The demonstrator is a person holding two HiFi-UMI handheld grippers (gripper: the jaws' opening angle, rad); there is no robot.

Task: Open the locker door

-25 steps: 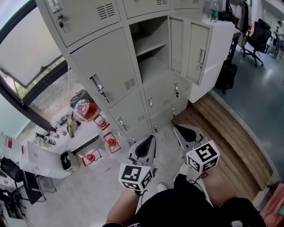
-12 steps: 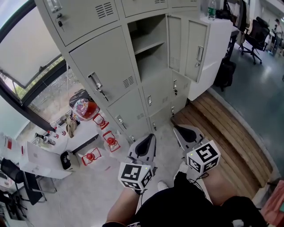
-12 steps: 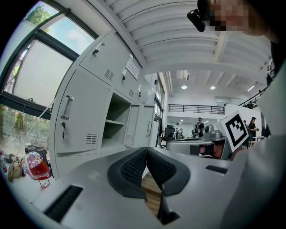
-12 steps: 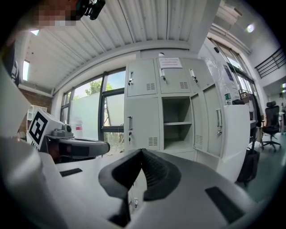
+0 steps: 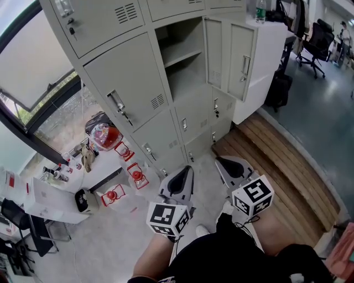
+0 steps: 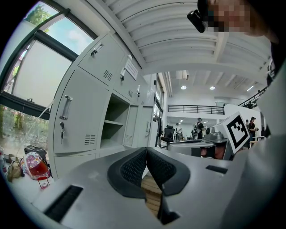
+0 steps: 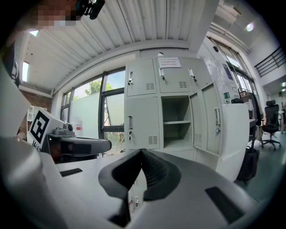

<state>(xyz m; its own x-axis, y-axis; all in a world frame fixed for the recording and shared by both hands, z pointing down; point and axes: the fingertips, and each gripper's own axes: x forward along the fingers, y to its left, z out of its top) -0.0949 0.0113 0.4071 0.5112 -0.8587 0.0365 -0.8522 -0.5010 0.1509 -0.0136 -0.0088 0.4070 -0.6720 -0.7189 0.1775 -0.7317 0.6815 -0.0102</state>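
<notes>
The grey locker bank stands ahead of me. One middle compartment gapes open with a shelf inside, and its door is swung out to the right. Both grippers hang low, well short of the lockers. My left gripper is shut with nothing between its pads. My right gripper is shut and empty too. In the left gripper view the left gripper points toward the open compartment. In the right gripper view the right gripper sits below the open compartment and door.
A white cabinet stands right of the open door, with a bottle on top. A wooden platform lies on the right. Red lanterns and a white table crowd the floor at the left. An office chair is far right.
The lockers have slid slightly up and left in the head view. Both grippers stay where they were, still shut. The locker door looks unchanged.
</notes>
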